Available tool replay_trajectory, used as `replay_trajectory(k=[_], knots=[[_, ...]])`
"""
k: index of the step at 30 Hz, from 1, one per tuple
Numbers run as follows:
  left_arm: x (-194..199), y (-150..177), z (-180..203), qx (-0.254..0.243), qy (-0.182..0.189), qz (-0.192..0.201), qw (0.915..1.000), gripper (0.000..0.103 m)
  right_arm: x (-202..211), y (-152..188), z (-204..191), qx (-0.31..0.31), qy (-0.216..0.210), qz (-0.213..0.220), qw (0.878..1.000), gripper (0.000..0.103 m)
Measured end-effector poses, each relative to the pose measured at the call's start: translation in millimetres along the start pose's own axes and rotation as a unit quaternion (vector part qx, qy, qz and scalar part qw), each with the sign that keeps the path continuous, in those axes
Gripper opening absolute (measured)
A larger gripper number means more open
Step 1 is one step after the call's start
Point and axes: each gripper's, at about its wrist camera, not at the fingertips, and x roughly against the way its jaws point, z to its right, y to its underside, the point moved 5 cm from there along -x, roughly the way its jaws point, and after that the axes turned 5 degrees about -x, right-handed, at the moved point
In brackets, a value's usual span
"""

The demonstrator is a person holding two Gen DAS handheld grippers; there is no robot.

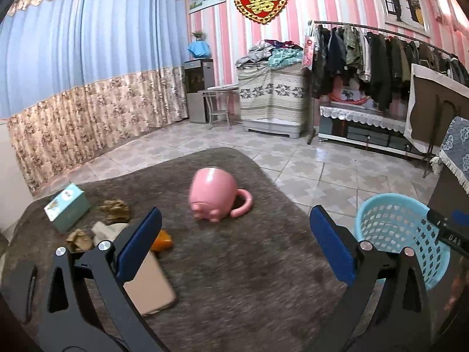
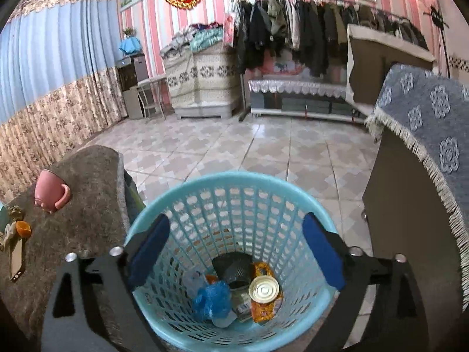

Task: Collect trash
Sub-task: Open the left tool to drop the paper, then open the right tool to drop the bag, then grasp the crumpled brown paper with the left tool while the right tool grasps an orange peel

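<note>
Holding five scraps: one basket (image 2: pixel 187 199)

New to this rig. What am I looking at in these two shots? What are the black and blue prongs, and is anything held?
No robot: a person holds a two-finger gripper in each hand, with a fisheye camera on each looking along the fingers. The prongs are those fingers.

Left view: the left gripper is open and empty over a brown rug-covered surface carrying a tipped pink mug, a teal box, crumpled scraps and a phone.

Right view: the right gripper is open and empty above the blue basket, which holds a can and a blue bag.
</note>
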Motion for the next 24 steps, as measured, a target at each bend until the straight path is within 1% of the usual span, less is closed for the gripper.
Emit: replay_trajectory(k=[5,9,11,15,18,21,24], knots=[[14.2,8.8,-41.0,0.016,-0.027,-0.004,0.9995,0.098,19.8,-3.7,-27.6,0.014,-0.042,0.018,0.999,0.094],[25.4,23.9,-86.9,0.032,-0.063,-0.015,0.9974,0.098,35.0,-0.3,-64.3,0.045,-0.086,0.024,0.995,0.094],[31.5,34.3,-115.3,0.044,-0.084,-0.021,0.9953,0.098,43.1,4.7,-85.0,0.062,-0.112,0.024,0.991,0.094],[39.2,48.2,-164.0,0.059,-0.12,-0.03,0.9906,0.098,53.4,13.5,-123.9,0.095,-0.143,0.024,0.985,0.094],[41.6,62.5,-197.7,0.063,-0.142,-0.043,0.9869,0.098,58.5,23.8,-154.5,0.111,-0.165,0.013,0.98,0.094],[39.8,77.4,-227.2,0.075,-0.153,-0.058,0.9837,0.098,61.0,34.0,-185.8,0.137,-0.185,0.003,0.973,0.094],[33.1,88.9,-252.9,0.086,-0.155,-0.072,0.9815,0.098,61.1,42.2,-216.2,0.172,-0.192,0.005,0.966,0.094]])
